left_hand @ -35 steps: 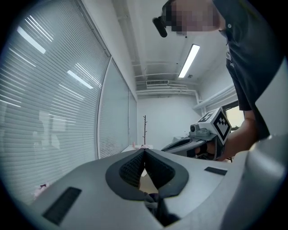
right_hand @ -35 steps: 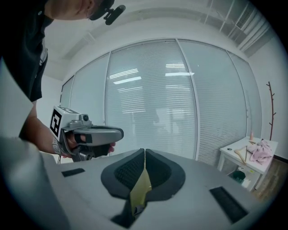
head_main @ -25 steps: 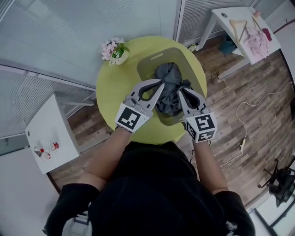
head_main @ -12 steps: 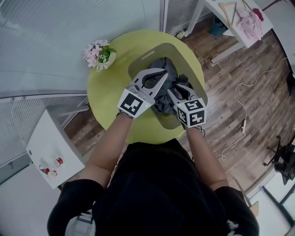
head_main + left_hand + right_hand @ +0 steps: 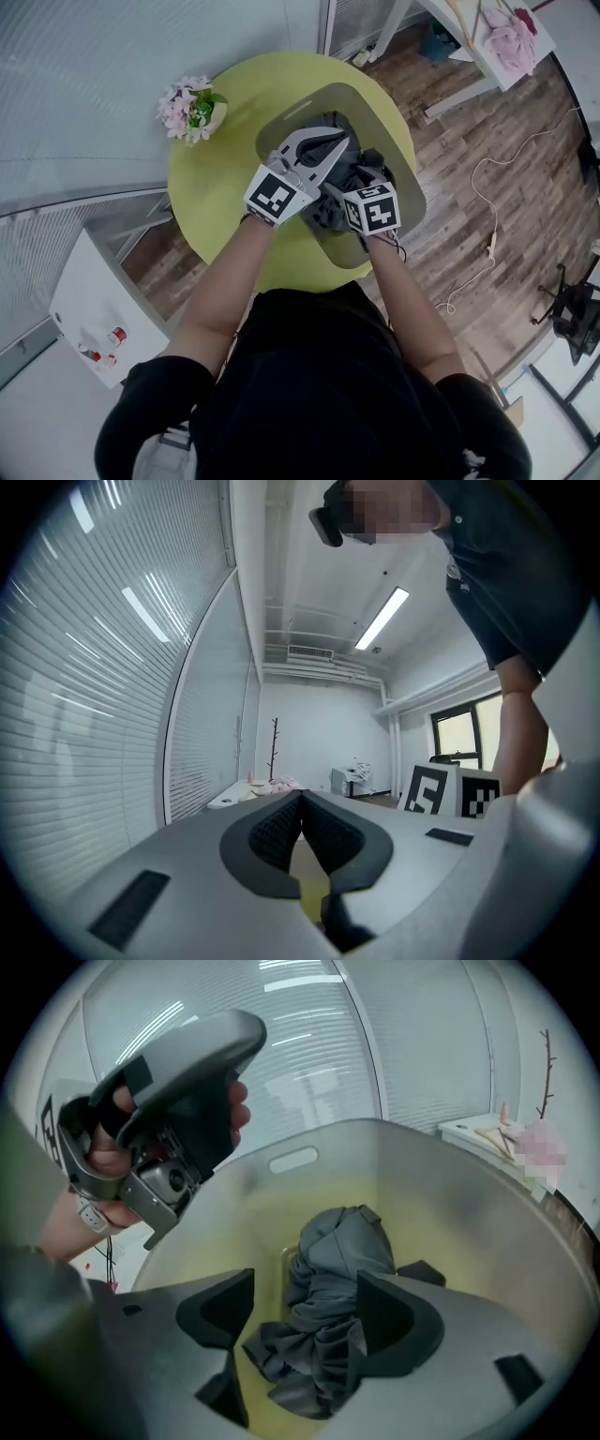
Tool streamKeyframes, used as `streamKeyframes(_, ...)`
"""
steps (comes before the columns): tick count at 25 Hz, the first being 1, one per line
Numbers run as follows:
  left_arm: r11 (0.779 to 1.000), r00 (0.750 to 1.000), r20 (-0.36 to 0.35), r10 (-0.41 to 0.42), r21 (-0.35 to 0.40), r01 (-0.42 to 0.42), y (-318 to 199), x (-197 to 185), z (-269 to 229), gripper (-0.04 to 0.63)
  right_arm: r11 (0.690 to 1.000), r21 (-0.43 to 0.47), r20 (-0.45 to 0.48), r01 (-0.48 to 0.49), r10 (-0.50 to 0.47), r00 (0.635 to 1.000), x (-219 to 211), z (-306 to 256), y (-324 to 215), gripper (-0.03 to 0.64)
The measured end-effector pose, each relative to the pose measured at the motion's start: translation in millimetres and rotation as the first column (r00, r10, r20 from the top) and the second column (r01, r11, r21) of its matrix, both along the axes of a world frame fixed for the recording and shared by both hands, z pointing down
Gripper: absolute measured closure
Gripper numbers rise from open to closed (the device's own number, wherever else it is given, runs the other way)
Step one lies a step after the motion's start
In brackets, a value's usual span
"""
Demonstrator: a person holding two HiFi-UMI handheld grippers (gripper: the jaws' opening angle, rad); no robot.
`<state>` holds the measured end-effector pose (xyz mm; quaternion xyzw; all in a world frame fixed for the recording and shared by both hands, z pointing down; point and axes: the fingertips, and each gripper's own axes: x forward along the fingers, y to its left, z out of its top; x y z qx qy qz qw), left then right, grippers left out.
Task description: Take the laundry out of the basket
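Observation:
A grey basket stands on the round green table. Crumpled dark grey laundry lies in its bottom. My right gripper points down into the basket. In the right gripper view its jaws have just been opening and stand apart over the laundry; the pads of the right gripper do not press the cloth. My left gripper is held level over the basket's near-left rim, empty. In its own view the left gripper has its pads meeting. The right gripper view also shows the left gripper in a hand.
A pot of pink flowers sits on the table left of the basket. A white table with pink clothes and hangers stands at the far right. A white cabinet is at the left. A cable lies on the wood floor.
Both grippers have moved forward and down towards the basket. The right gripper has tipped down into it and its jaws have opened over the grey laundry.

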<state>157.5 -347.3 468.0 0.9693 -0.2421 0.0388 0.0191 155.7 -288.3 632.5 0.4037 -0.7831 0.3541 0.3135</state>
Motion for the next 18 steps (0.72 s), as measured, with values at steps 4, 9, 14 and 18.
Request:
streamKeyframes(4, 1.0, 1.0, -0.03, 0.008, 0.011, -0.008, -11, 5, -2, 0.586, 0.998, -0.066, -0.043, -0.008, 0.006, 0.999, 4, 31, -6, 0.256)
streamKeyframes(9, 0.999, 1.0, -0.001, 0.018, 0.042, -0.018, -23, 7, 3, 0.586, 0.993, -0.119, -0.078, -0.012, 0.003, 0.997, 3, 61, -12, 0.233)
streamKeyframes(14, 0.999, 1.0, -0.001, -0.009, 0.035, 0.009, -34, 2, 16, 0.586, 0.987, -0.158, -0.119, -0.022, 0.003, 0.993, 5, 82, -15, 0.227)
streamKeyframes(18, 1.0, 1.0, -0.001, -0.014, 0.026, 0.014, -40, 1, 22, 0.586, 0.983, -0.176, -0.156, -0.043, 0.016, 0.988, 10, 98, -19, 0.215)
